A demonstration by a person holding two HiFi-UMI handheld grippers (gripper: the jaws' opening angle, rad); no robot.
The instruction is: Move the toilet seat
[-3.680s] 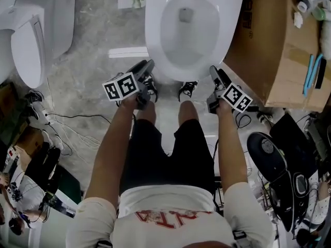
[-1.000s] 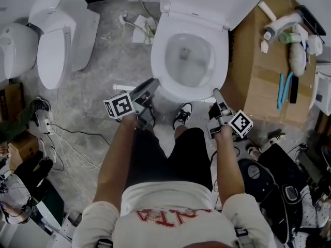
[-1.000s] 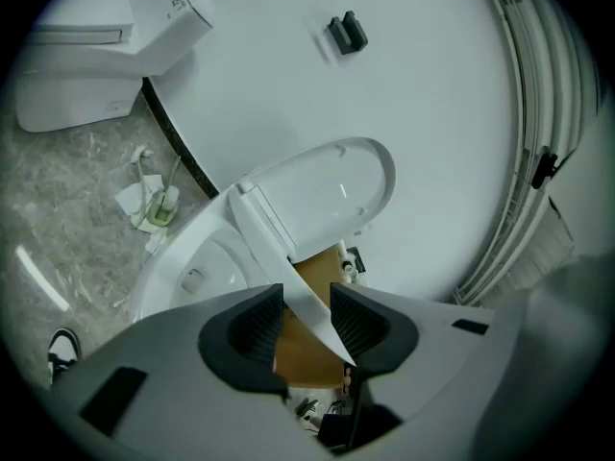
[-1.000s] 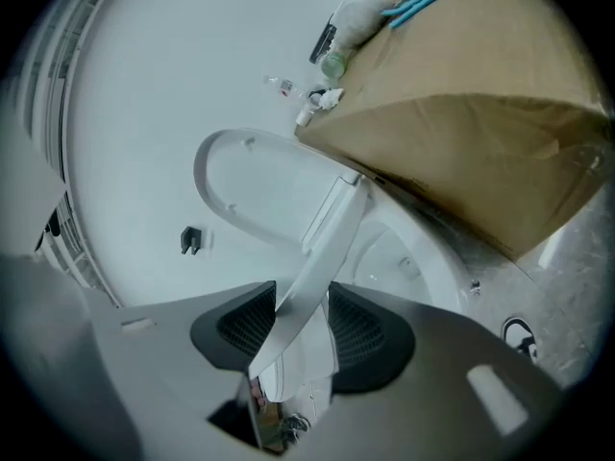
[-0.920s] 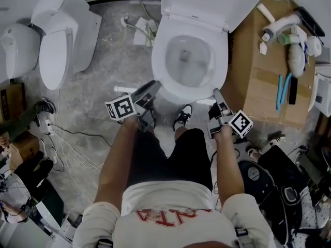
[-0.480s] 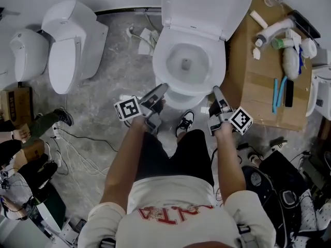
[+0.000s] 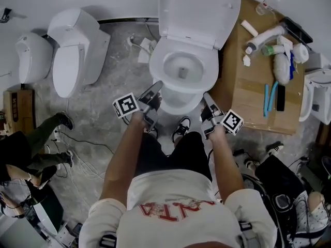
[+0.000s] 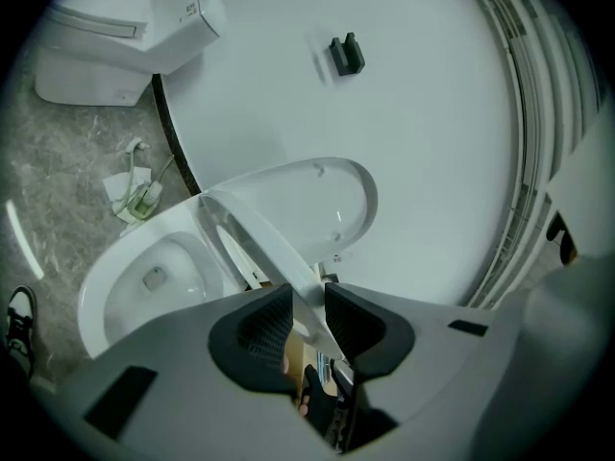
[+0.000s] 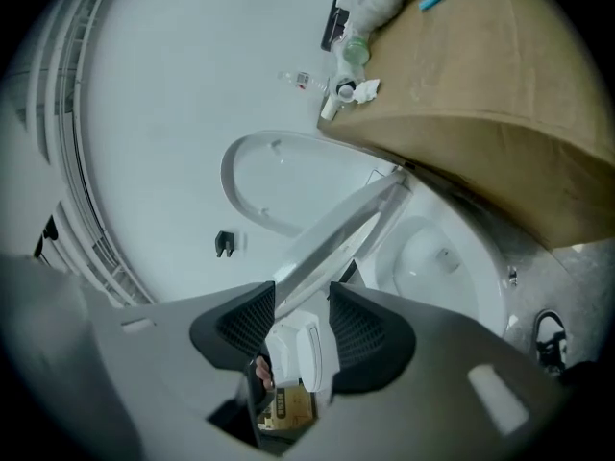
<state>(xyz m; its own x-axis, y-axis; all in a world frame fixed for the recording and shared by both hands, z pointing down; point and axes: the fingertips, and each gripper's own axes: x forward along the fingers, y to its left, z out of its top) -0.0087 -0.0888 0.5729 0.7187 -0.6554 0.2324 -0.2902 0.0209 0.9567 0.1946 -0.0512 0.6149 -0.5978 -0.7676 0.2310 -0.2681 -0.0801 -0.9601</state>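
The white toilet [image 7: 164,99] stood against the wall, directly in front of the person, with its bowl open to the camera. This position let both arms reach its front rim evenly, one at each side. To the right of it stood a large cardboard box [image 7: 253,94] with bottles and brushes on top, well clear of the work. The lid [image 7: 199,9] was already upright against the wall, so only the ring below it was left to move.

The toilet seat [image 8: 258,246] was lifted off the bowl and stood at a slope, hinged at the back and free at the front. In both gripper views it ran as a thin white band from the hinge down into the jaws. It was probably held at its front edge because the lever is longest there and the seat turns easily.

The left gripper [image 8: 307,301] had the seat's edge between its pads. Its jaws had just been closing, and the white edge filled the gap between them, so I judge that it gripped the seat. The right gripper [image 9: 303,296] was narrowed on the other side of the front edge in the same manner, its ribbed pads [image 9: 357,332] pressing on the plastic. Two grips, I think, kept the seat from twisting on its hinge.
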